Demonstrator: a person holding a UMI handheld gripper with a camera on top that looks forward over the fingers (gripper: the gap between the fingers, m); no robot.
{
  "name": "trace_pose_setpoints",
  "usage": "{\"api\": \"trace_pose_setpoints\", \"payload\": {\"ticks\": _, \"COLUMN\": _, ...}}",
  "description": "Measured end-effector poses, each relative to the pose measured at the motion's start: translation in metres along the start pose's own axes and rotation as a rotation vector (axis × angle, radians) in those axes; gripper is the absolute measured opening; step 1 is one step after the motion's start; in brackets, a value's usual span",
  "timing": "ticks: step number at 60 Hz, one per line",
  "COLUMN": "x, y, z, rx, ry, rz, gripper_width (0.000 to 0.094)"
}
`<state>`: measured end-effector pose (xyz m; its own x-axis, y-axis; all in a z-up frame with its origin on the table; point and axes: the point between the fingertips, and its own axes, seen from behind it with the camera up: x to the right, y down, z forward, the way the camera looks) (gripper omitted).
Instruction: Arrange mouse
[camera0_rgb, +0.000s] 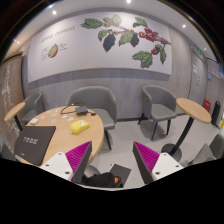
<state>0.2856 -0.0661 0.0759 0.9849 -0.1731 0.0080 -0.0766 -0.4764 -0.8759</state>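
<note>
**Well short of the table, tongs empty**

From the gripper view, the gripper (112, 165) hangs over the floor with its two fingers spread wide. The magenta pads (72, 158) face each other across an empty gap, and nothing is held or stands between them.

At about ten o'clock from the fingers, and beyond them, is a round wooden table (55, 135). It carries a dark flat case (30, 147) near its near edge, a small yellow object (78, 127) toward its middle and a dark looped thing (70, 108) farther back. I cannot pick out a mouse for certain. The yellow object may be it, but it is too small to tell.

Grey chairs (160, 105) stand at twelve and one o'clock under a wall mural of leaves (125, 38).

A mouse should be light and rigid, with a smooth, rounded shell that can slip. It would best be pinched across its two long flanks, low and near the middle.
</note>
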Motion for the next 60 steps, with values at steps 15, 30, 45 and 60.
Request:
{"api": "trace_pose_setpoints", "payload": {"ticks": 15, "x": -0.026, "y": -0.002, "z": 0.020, "rx": -0.013, "ry": -0.091, "rz": -0.046, "gripper_width": 0.0852}}
{"api": "trace_pose_setpoints", "payload": {"ticks": 30, "x": -0.135, "y": 0.018, "z": 0.074, "rx": -0.089, "ry": -0.294, "rz": -0.117, "gripper_width": 0.0851}}
{"api": "trace_pose_setpoints", "payload": {"ticks": 45, "x": -0.183, "y": 0.022, "z": 0.141, "rx": -0.172, "ry": -0.335, "rz": -0.157, "gripper_width": 0.0841}}
{"api": "trace_pose_setpoints", "payload": {"ticks": 60, "x": -0.188, "y": -0.005, "z": 0.202, "rx": -0.205, "ry": -0.249, "rz": -0.164, "gripper_width": 0.0821}}
